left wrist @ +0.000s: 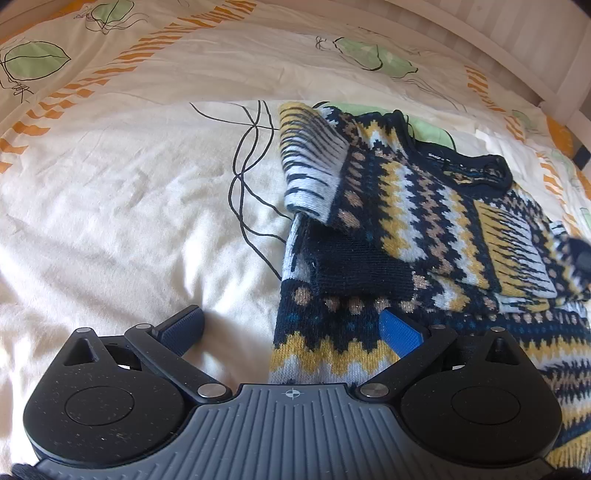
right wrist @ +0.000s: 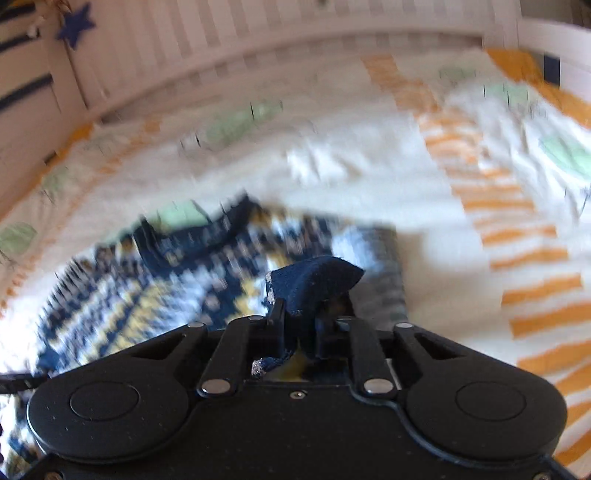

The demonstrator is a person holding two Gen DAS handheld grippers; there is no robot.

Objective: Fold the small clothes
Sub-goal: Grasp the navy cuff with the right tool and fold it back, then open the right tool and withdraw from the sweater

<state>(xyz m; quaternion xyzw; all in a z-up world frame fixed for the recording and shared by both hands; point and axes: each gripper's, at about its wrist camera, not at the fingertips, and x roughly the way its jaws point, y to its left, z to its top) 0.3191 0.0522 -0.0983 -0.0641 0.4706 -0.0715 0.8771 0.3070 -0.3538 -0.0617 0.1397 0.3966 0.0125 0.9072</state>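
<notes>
A small knitted sweater (left wrist: 406, 206) in navy, yellow and pale blue zigzags lies on the bed, neck toward the far side. One sleeve (left wrist: 314, 166) is folded across its front. My left gripper (left wrist: 291, 332) is open and low over the sweater's lower left corner. Its right finger (left wrist: 400, 336) rests on the knit and its left finger (left wrist: 184, 325) on the sheet. In the blurred right wrist view, my right gripper (right wrist: 299, 317) is shut on a navy fold of the sweater's fabric (right wrist: 317, 280). That fold is lifted above the rest of the sweater (right wrist: 166, 280).
The cream bedsheet (left wrist: 129, 203) has orange stripes and green leaf prints and spreads wide to the left of the sweater. A white slatted bed rail (right wrist: 221, 48) runs along the far side. A blue star (right wrist: 75, 24) hangs at the upper left.
</notes>
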